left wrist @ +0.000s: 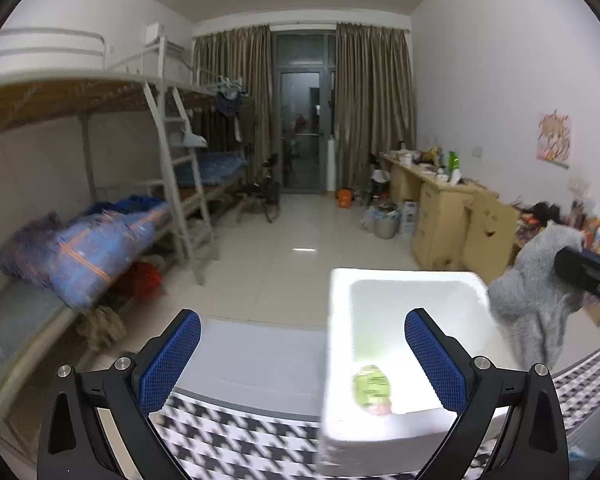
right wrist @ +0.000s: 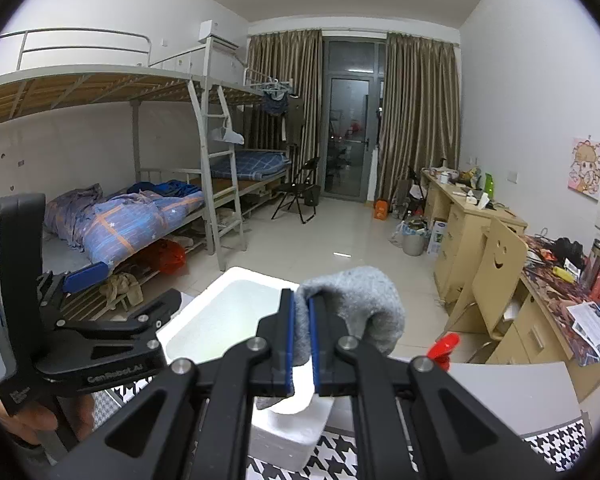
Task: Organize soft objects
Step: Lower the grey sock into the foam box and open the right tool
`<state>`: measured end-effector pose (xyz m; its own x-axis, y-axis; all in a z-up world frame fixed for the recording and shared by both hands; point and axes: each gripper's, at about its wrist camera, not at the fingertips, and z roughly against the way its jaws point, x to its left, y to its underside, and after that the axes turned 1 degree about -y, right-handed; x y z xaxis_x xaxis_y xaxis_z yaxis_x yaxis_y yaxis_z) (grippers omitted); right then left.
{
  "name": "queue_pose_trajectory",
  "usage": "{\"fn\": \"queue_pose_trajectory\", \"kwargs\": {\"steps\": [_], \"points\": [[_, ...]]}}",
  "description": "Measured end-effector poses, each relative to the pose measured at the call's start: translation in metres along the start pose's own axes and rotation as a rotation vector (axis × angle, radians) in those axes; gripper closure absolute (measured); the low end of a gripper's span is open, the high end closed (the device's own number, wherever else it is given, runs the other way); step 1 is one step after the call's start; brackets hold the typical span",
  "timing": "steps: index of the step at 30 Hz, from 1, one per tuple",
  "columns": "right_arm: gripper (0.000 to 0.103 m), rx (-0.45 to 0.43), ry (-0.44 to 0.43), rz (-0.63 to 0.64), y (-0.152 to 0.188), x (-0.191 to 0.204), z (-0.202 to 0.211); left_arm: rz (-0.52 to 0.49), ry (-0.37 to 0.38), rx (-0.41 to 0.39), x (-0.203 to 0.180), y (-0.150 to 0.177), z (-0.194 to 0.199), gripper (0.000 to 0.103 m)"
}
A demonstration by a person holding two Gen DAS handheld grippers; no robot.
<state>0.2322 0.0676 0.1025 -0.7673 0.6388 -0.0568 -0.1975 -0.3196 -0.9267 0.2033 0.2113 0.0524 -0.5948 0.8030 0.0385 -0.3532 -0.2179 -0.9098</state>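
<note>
white walls (right wrist: 520, 80), pale tiled floor (right wrist: 340, 236), bunk beds (right wrist: 140, 200) at left, brown curtains (right wrist: 420, 120) at centre, wooden desks (right wrist: 472, 216) at right

The foam box (left wrist: 404, 284) is white, with a light-green packet (left wrist: 371, 386) inside. The cloth (right wrist: 364, 304) is mottled grey. The worktop cover (left wrist: 240, 436) is black-and-white houndstooth. Both grippers have black frames with blue pads (left wrist: 172, 360). The bedding (right wrist: 140, 220) is blue with orange stripes.

packet (left wrist: 372, 389) in box (left wrist: 342, 360) | box on cloth (left wrist: 240, 440) | sock (left wrist: 536, 284) right of box
</note>
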Motion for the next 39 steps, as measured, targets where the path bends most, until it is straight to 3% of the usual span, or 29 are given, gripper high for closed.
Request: {"fn": "queue_pose_trajectory", "kwargs": {"steps": [12, 19, 32, 35, 37, 39], "points": [[0.094, 0.019, -0.012, 0.016, -0.001, 0.007, -0.016, -0.016, -0.054, -0.002, 0.012, 0.009, 0.010, 0.001], [0.094, 0.044, -0.025, 0.016, -0.002, 0.011, -0.029, -0.005, -0.044, -0.004, 0.020, 0.011, 0.018, 0.001], [0.093, 0.167, -0.063, -0.021, 0.004, 0.008, -0.067, 0.021, -0.043, -0.011, 0.032, 0.013, 0.030, 0.001], [0.077, 0.193, -0.064, -0.044, 0.007, 0.004, -0.075, 0.024, -0.038, -0.012, 0.034, 0.014, 0.032, 0.001], [0.051, 0.229, -0.083, -0.059, 0.009, 0.001, -0.081, 0.026, -0.039, -0.012, 0.036, 0.016, 0.033, 0.001], [0.044, 0.242, -0.076, -0.062, 0.011, 0.001, -0.083, 0.030, -0.039, -0.010, 0.038, 0.016, 0.032, 0.001]]}}
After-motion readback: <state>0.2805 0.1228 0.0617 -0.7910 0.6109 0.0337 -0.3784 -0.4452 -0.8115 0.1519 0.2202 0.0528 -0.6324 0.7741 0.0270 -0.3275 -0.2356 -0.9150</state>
